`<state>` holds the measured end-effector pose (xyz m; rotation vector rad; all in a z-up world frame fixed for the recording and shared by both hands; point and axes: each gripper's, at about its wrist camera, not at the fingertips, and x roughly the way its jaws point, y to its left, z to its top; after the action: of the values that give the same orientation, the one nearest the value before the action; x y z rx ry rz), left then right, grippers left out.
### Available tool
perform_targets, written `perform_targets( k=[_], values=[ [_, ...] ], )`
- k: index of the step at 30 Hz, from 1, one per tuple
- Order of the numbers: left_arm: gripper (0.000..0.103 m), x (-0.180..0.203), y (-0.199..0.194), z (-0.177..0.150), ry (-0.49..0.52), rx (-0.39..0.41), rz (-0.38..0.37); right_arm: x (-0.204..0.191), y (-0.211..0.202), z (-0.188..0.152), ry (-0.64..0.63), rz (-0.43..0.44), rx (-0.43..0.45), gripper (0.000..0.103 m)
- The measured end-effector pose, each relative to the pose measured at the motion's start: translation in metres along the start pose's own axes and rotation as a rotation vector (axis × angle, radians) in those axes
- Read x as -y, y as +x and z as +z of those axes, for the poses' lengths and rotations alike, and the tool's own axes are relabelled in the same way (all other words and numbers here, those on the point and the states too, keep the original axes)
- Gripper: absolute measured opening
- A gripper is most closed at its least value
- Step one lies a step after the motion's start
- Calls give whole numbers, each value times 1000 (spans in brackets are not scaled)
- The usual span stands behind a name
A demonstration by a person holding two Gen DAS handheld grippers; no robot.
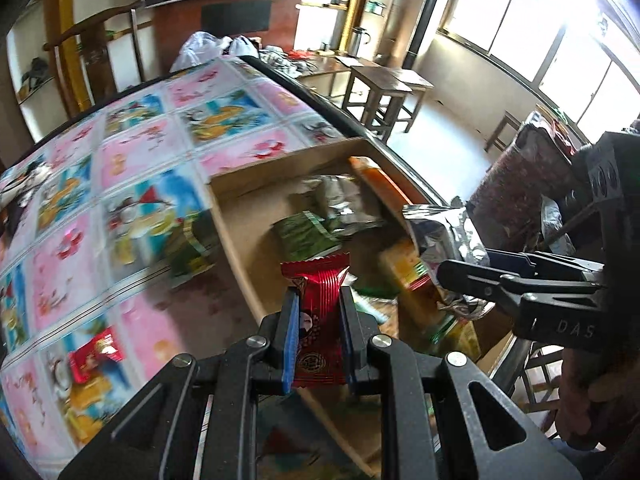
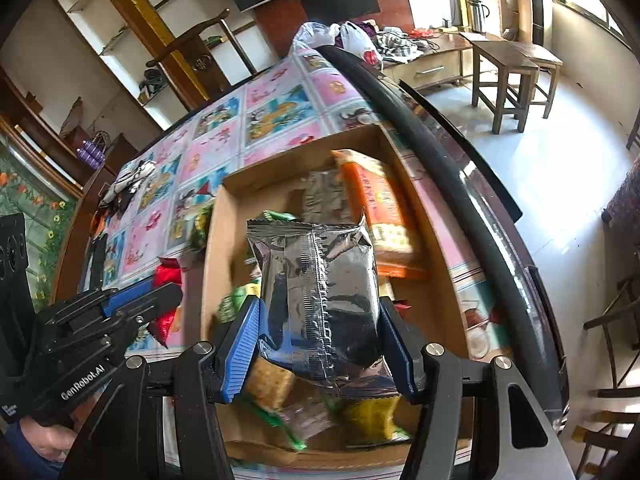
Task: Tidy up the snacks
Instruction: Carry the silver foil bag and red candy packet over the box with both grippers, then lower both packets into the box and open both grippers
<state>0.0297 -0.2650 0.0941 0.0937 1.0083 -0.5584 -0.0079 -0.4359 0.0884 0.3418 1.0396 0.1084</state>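
My left gripper (image 1: 319,312) is shut on a red snack packet (image 1: 316,292) and holds it over the left wall of the cardboard box (image 1: 236,236). My right gripper (image 2: 320,332) is shut on a silver foil snack bag (image 2: 320,288) and holds it above the box (image 2: 212,256), which holds several packets. The right gripper also shows in the left wrist view (image 1: 444,272) with the silver bag (image 1: 440,236). The left gripper shows at the left of the right wrist view (image 2: 172,292) with the red packet (image 2: 166,276).
A green packet (image 1: 192,248) and a red packet (image 1: 94,354) lie on the patterned tablecloth (image 1: 140,152) left of the box. An orange bag (image 2: 380,208) leans inside the box. The table's dark edge (image 2: 440,152) runs on the right; wooden stools (image 2: 508,72) stand beyond.
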Motion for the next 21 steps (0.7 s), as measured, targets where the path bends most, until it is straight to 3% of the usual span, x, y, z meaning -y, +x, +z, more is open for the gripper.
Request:
perform_targets(
  k=[10, 21],
  values=[
    [17, 28, 36, 4, 21, -48, -32, 17, 8, 6, -24, 8, -23, 62],
    [18, 35, 35, 1, 46, -40, -24, 17, 17, 7, -31, 17, -48, 63]
  ],
)
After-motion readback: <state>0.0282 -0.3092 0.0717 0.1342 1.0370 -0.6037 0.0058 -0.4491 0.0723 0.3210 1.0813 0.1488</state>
